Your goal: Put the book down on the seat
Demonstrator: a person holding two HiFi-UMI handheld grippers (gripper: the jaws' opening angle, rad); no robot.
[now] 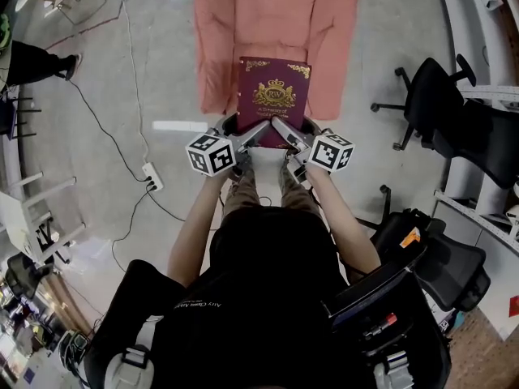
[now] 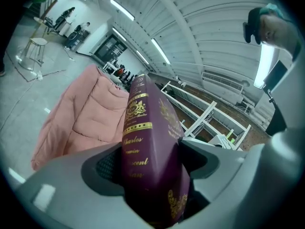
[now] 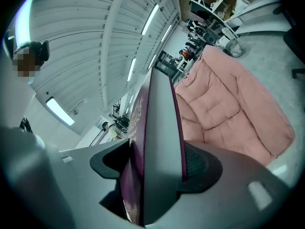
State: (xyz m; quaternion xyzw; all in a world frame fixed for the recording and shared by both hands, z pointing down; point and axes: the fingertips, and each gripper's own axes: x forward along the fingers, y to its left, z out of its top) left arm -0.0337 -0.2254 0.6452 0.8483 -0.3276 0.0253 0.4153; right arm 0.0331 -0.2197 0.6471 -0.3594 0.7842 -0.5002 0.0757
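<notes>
Book, burgundy with gold print, lies flat over the front of the pink seat, long axis pointing away from the person. Left gripper and right gripper each clamp its near edge.

- The book stands between the jaws of my left claw and of my right claw, which sit side by side at its near edge.
- From the claws it reaches forward over the front of the seat; I cannot tell whether it touches.
- An office chair stands well to the right of my right claw.
- A power strip lies on the floor left of my left claw.
- A person stands far off to that left.
</notes>
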